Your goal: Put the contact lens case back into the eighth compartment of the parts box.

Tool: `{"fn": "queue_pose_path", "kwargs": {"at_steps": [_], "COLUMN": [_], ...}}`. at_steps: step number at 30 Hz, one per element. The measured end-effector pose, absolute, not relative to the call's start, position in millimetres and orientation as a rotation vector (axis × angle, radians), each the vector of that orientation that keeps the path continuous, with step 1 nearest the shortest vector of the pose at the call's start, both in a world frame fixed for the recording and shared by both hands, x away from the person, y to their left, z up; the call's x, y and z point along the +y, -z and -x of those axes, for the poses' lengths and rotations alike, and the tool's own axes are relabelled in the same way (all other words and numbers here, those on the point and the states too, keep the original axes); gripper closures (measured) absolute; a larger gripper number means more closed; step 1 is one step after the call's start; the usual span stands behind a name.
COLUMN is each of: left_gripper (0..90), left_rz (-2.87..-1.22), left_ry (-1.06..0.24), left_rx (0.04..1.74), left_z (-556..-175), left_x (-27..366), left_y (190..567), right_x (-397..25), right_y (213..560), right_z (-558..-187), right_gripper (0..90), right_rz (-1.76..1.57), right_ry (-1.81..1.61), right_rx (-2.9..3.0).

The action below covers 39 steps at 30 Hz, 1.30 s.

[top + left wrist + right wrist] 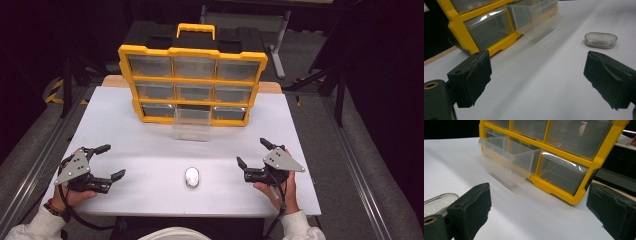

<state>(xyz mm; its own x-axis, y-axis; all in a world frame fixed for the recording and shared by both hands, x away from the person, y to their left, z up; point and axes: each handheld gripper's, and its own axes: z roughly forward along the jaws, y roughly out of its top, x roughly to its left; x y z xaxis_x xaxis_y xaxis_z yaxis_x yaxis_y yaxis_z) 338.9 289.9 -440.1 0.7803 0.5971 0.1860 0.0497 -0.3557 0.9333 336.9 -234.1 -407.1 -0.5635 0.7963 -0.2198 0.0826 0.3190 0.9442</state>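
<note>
The case (192, 177), a small clear oval with something white inside, lies flat on the white surface (150, 145) at lower centre of the high view, between the two grippers and apart from both. The left gripper (116, 161) sits at the lower left of that frame, the right gripper (252, 153) at the lower right; each has its jaws spread wide and holds nothing.

Above the case, in the middle of the frame, the yellow organizer (192, 52) stands upright with its bottom-middle drawer (192, 126) pulled out toward the person and empty as far as can be seen.

The case looks light, rigid and smooth, likely hard plastic, so it may slide or squirt out under a careless pinch. It sits low, leaving little wall to catch. The safest hold is probably across its short width, on the two long flat sides, pads low near the surface, with gentle pressure.
</note>
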Motion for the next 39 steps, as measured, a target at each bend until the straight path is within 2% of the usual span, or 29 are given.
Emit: {"fn": "queue_pose_path", "kwargs": {"at_steps": [18,25,39], "left_gripper": [9.1,9.1,8.9], "left_rz": [-1.916,-1.919,-1.926], "left_ry": [-0.597,-0.576,-0.578], "left_rx": [0.479,0.489,0.48], "left_z": [-339,-340,-340], "left_x": [286,287,287], "left_y": [446,447,447], "right_x": [-210,-188,-135], "right_y": [410,405,421], "right_z": [-345,-347,-364], "right_gripper": [8.1,8.7,7.7], "right_rz": [-0.696,-0.618,-0.453], "right_ry": [-1.211,-1.187,-1.1], "right_rx": [2.127,2.249,2.536]}}
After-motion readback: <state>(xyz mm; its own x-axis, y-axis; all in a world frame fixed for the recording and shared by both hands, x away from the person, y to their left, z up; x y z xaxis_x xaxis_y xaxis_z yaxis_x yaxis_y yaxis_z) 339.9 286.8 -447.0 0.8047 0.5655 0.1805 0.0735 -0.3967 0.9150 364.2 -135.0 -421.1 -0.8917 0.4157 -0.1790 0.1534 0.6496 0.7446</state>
